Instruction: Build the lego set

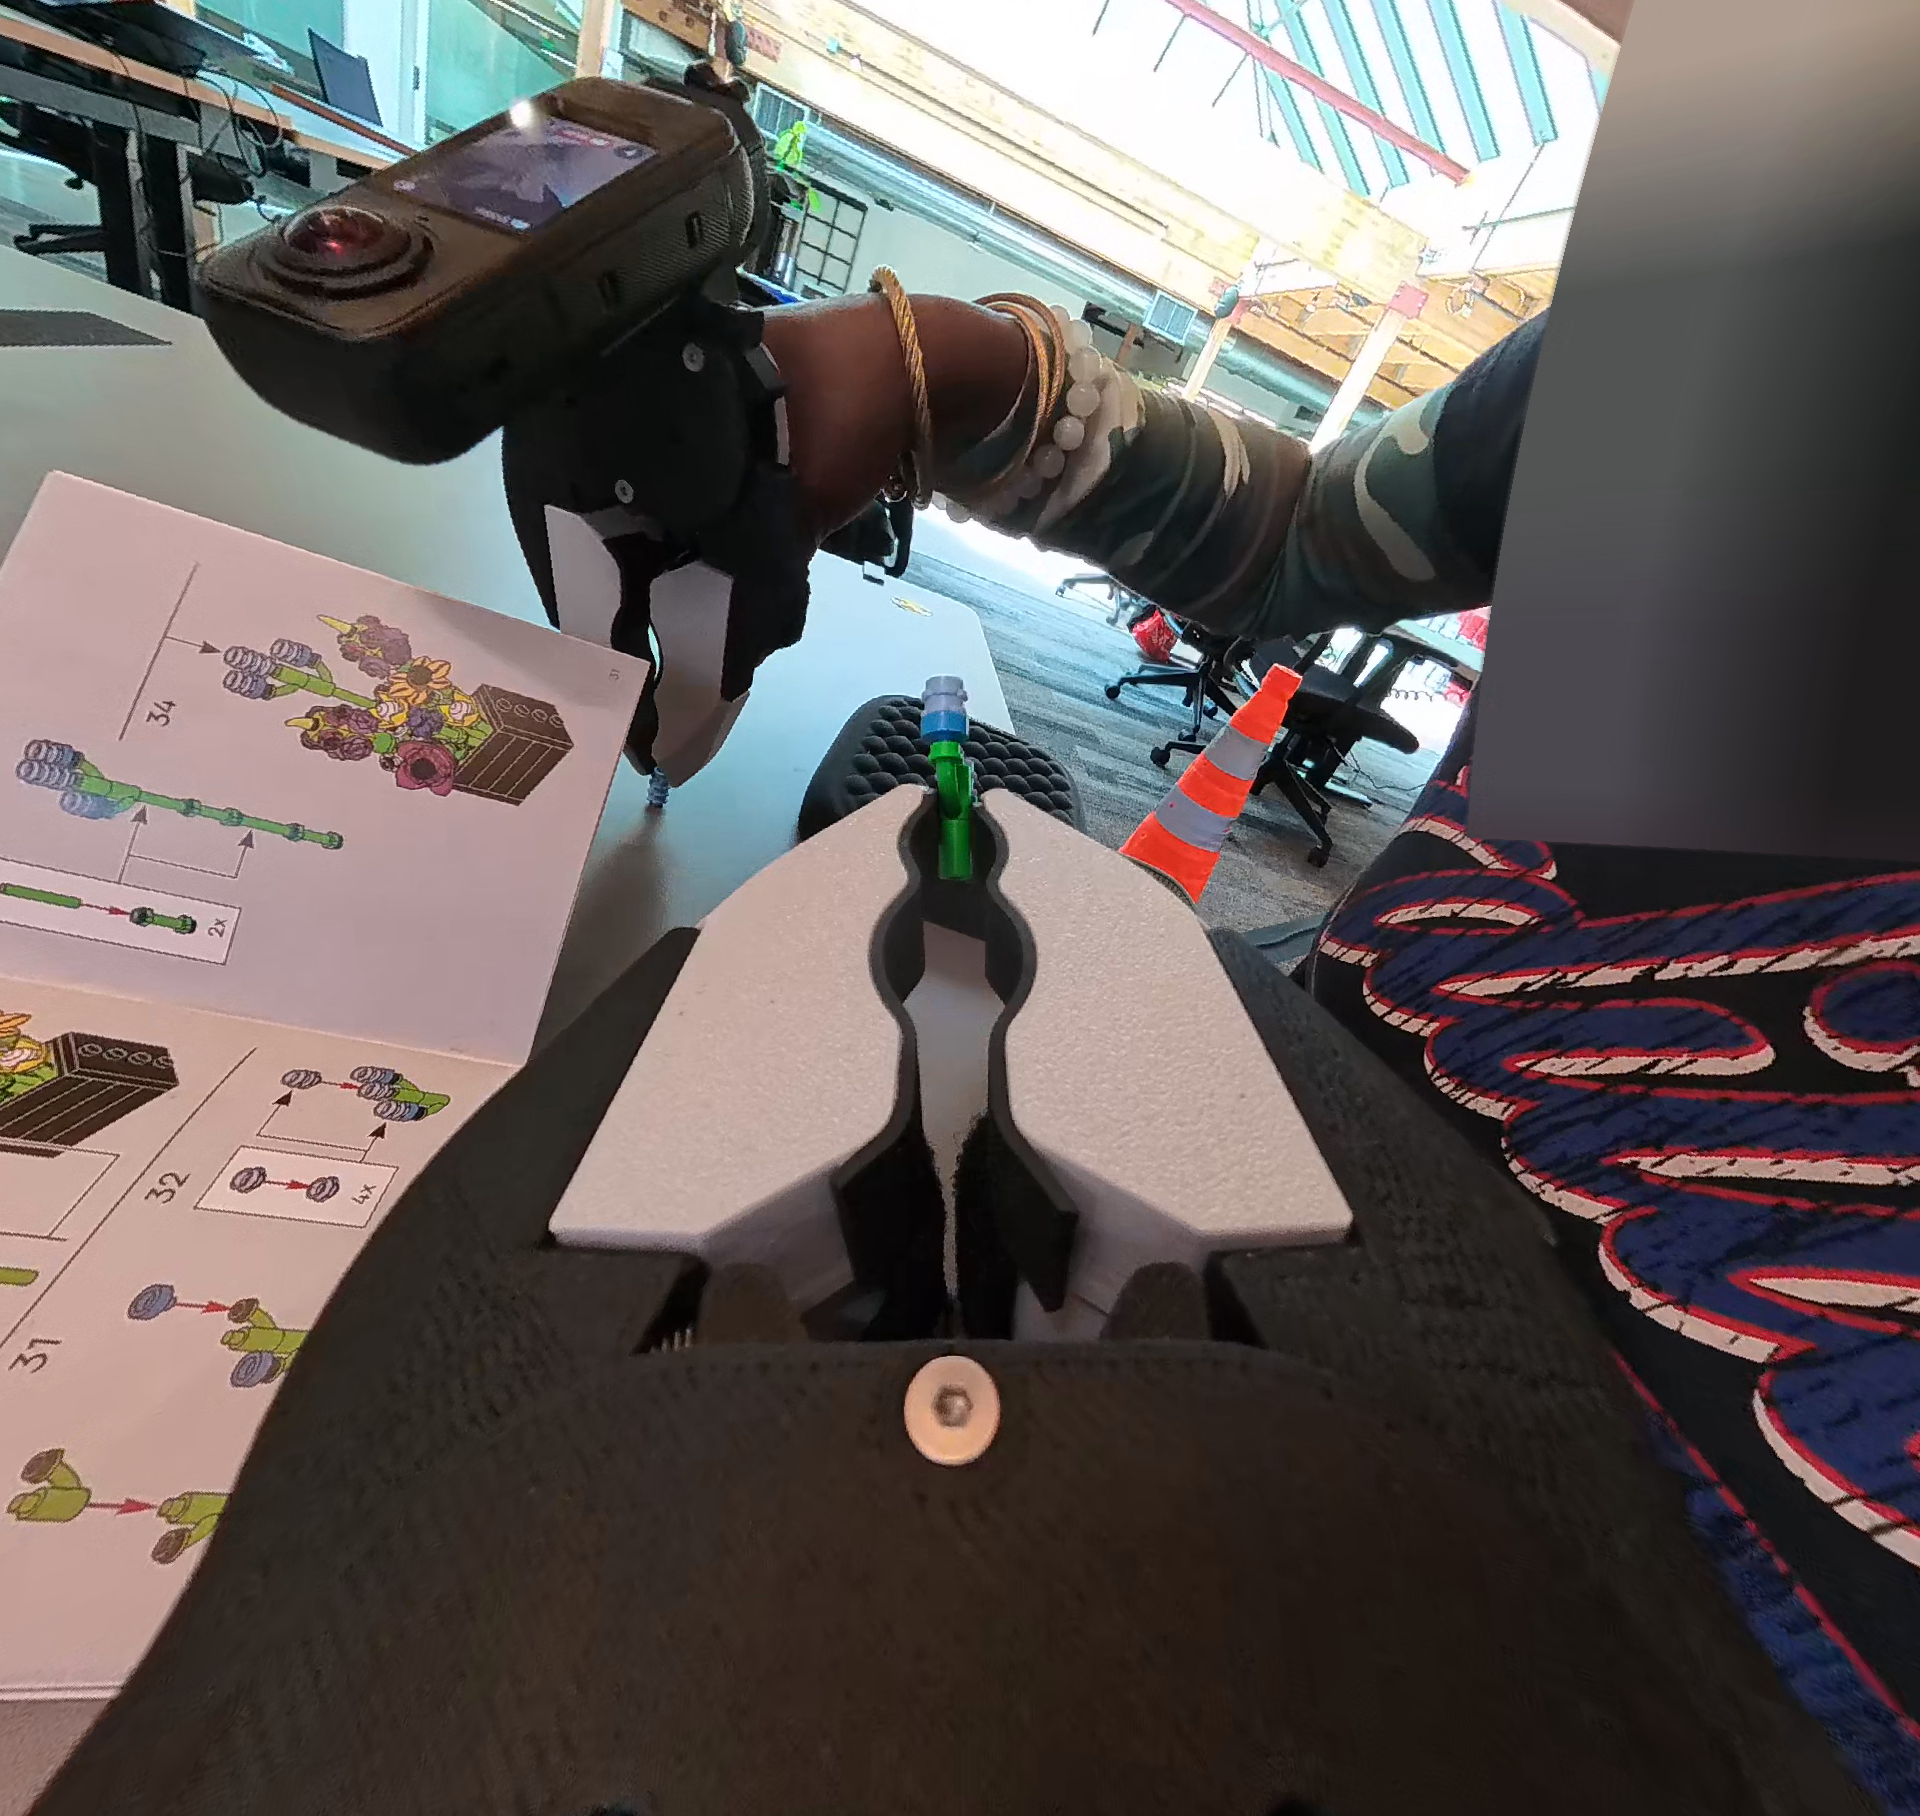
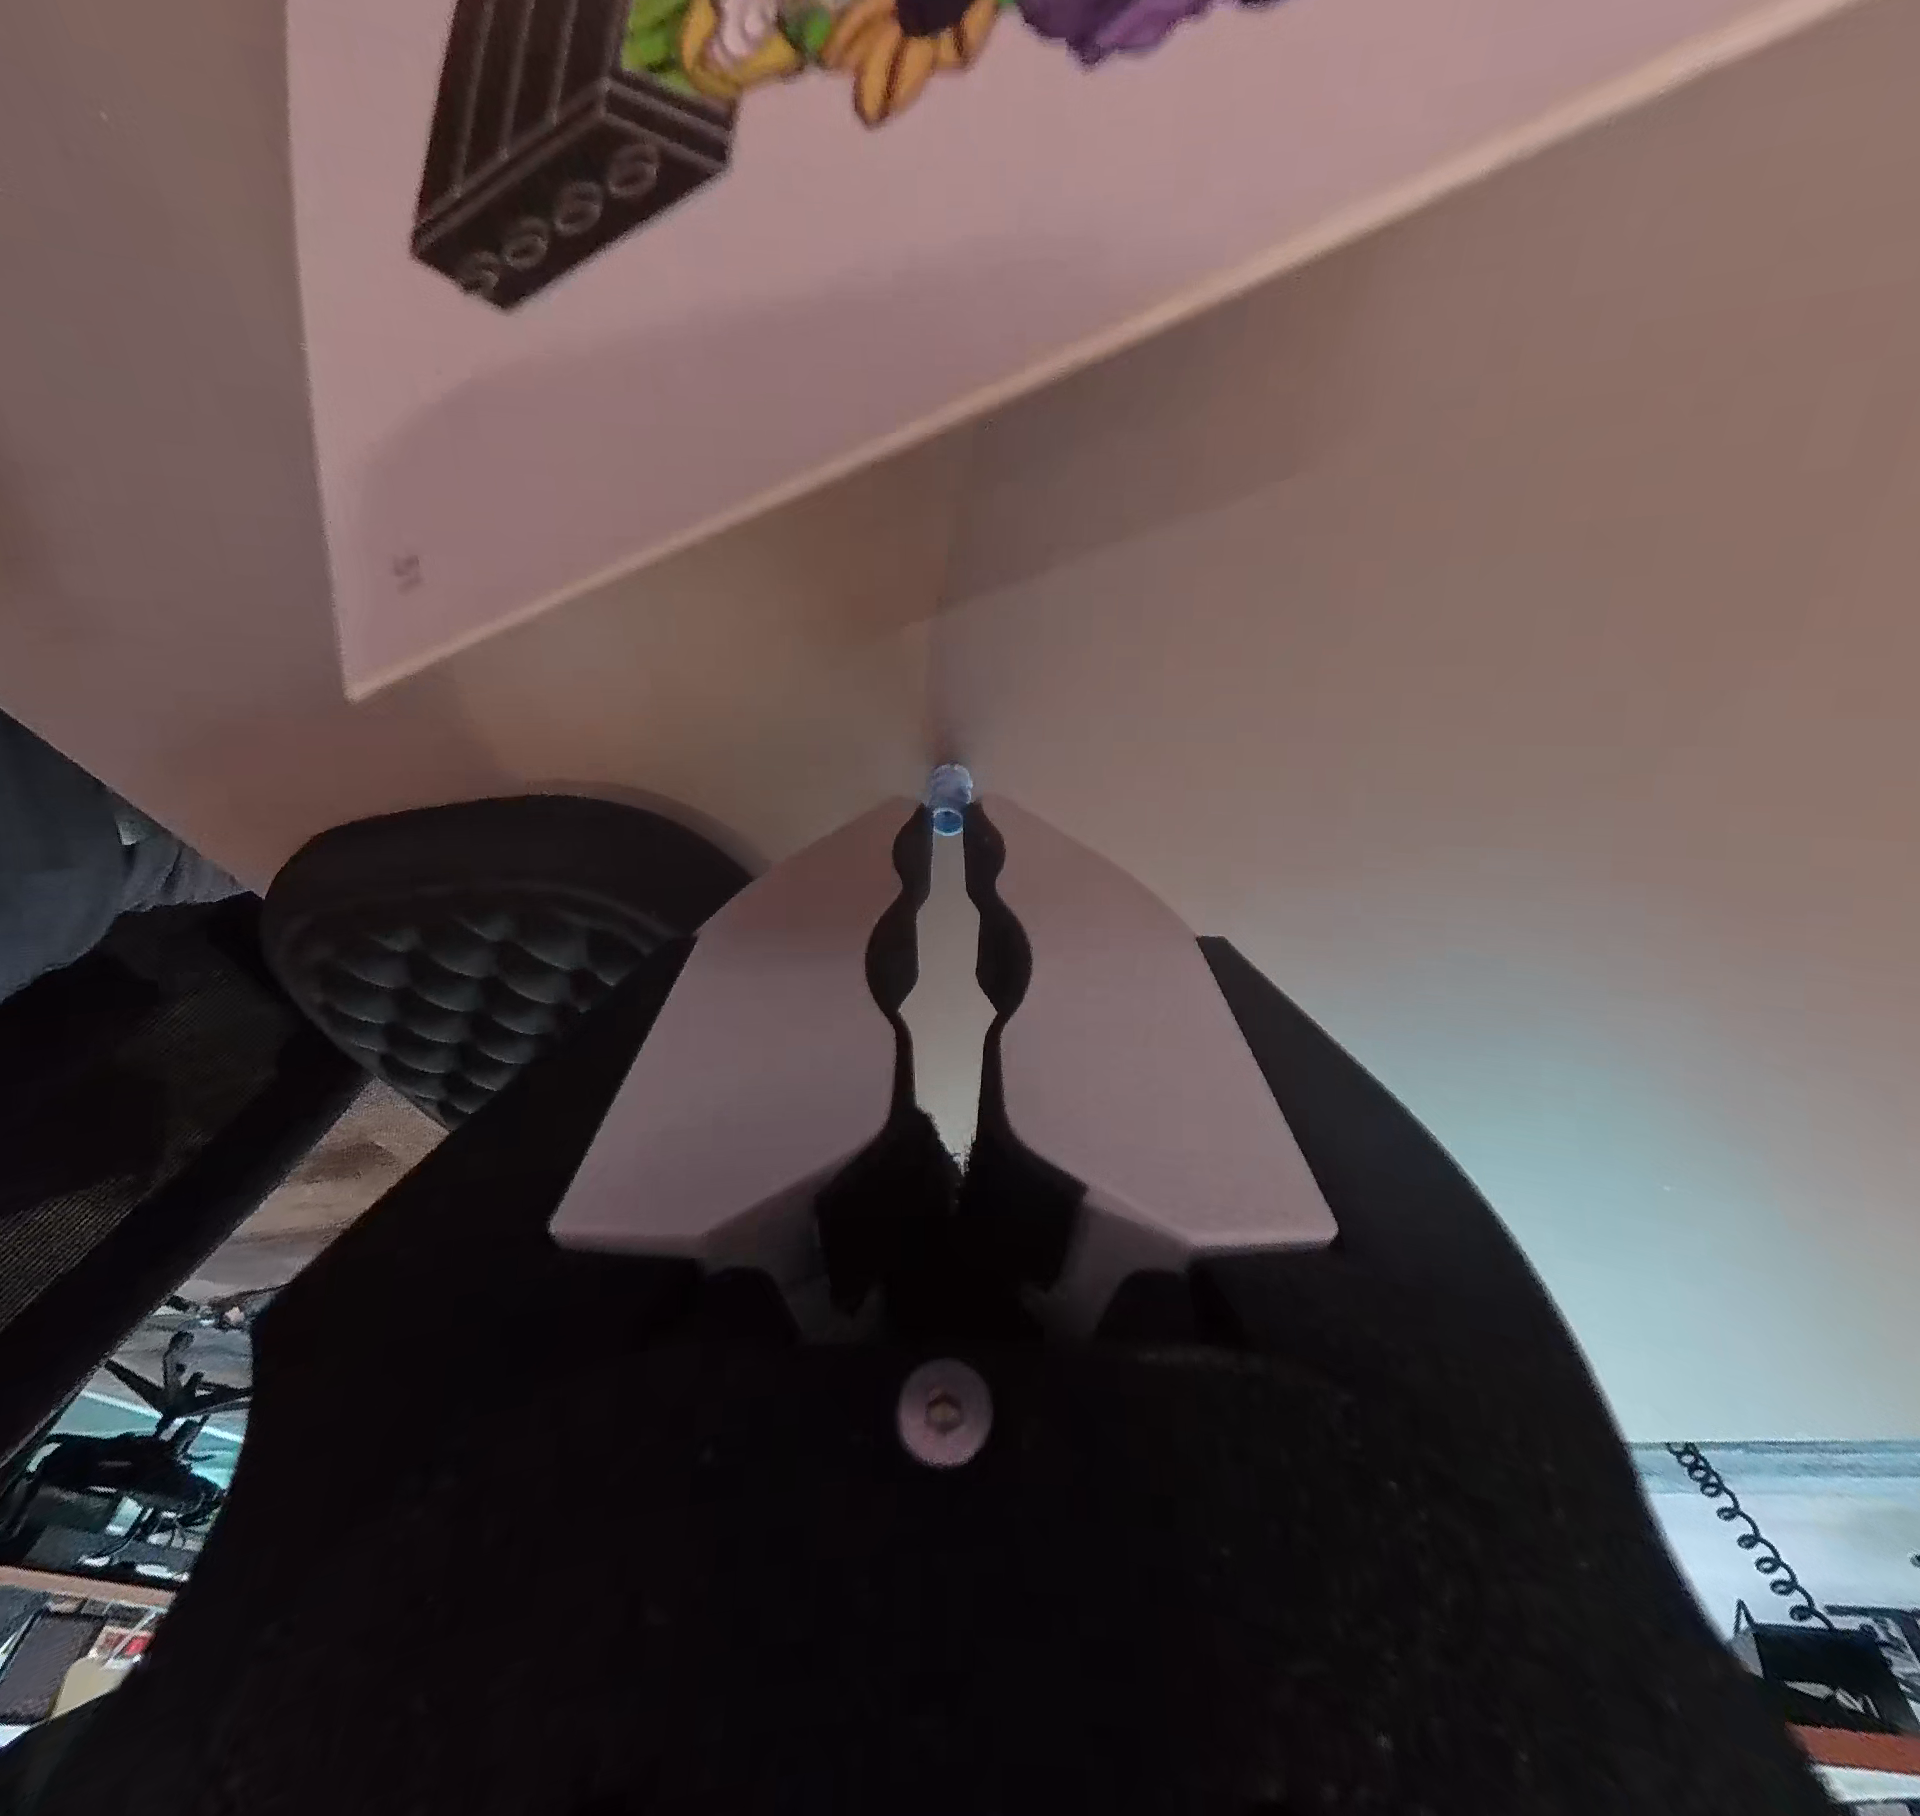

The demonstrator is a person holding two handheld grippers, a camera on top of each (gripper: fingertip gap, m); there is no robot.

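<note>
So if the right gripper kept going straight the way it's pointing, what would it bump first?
Probably the white table. The right gripper points down at it, pinching a small blue piece whose tip looks almost touching the table, beside the instruction booklet.

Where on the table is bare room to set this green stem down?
Bare table lies between the instruction booklet edge and the black textured pad, though the right claw stands there. Leftward, the booklet covers the table.
</note>
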